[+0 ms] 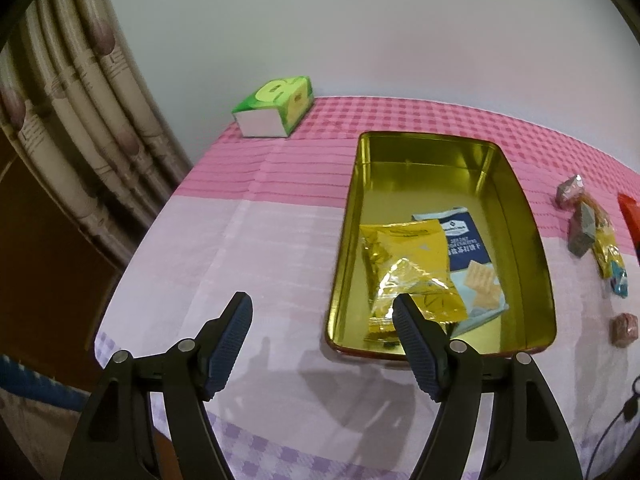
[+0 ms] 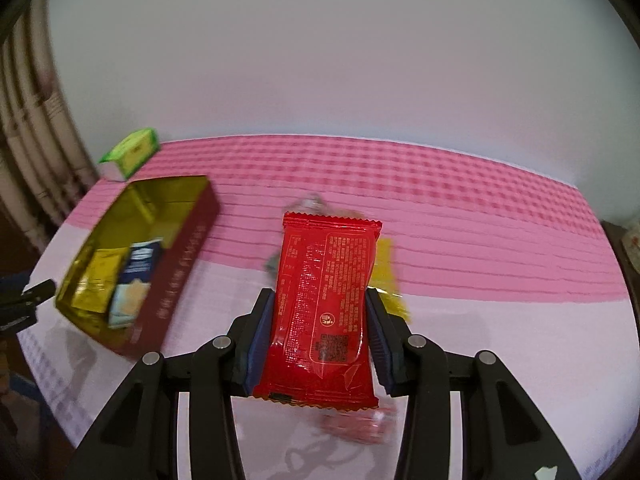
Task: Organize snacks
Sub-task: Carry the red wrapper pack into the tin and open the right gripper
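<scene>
A gold-lined tin box [image 1: 520, 216] with dark red outer walls [image 2: 176, 272] lies open on the pink checked cloth. Inside it lie a yellow snack packet [image 1: 408, 264] and a blue-and-white cracker packet [image 1: 472, 256]. My left gripper [image 1: 322, 304] is open and holds nothing, hovering near the tin's near left corner. My right gripper [image 2: 320, 300] is shut on a red snack packet [image 2: 326, 304], held above the table to the right of the tin. Several small wrapped snacks [image 1: 588, 220] lie right of the tin; a yellow packet [image 2: 388, 272] shows blurred behind the red one.
A green tissue box [image 1: 276, 106] sits at the far left corner of the table, by the white wall. Curtains [image 1: 60, 100] hang to the left. A black cable [image 1: 628, 412] lies at the near right. A pinkish wrapped sweet [image 2: 360, 424] lies under the red packet.
</scene>
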A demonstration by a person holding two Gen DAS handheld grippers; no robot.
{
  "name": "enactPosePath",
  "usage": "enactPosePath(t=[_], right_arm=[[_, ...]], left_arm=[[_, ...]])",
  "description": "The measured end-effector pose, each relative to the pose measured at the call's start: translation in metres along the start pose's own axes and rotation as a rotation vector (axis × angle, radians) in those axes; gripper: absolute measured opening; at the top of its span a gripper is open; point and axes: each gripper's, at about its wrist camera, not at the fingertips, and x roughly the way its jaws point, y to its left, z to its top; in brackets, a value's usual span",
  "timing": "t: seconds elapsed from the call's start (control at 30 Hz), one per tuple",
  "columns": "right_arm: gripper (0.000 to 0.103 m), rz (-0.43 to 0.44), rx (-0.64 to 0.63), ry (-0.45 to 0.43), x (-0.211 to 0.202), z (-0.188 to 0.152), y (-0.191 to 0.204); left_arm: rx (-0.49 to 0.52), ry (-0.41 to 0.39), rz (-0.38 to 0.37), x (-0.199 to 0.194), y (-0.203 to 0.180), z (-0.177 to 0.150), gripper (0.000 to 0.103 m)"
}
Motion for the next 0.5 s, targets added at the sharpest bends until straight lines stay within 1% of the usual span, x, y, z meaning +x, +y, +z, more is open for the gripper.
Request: enactPosePath(t=[0.17,0.33,0.5], right_arm=[[0.04,0.072,-0.054,0.01,0.006,0.006,0.047],[0.04,0.132,-0.114,0.025,0.015,0.007,0.095],[0.04,0.156,-0.158,0.036,0.025,0.006,0.13]], left_arm=[[-0.021,0.011,0.007,0.002,0.006,0.001,0.078],[-0.047,0.025,0.02,0.006,0.017,0.002,0.08],[-0.075,0.042,0.012,0.01,0.03,0.004,0.08]])
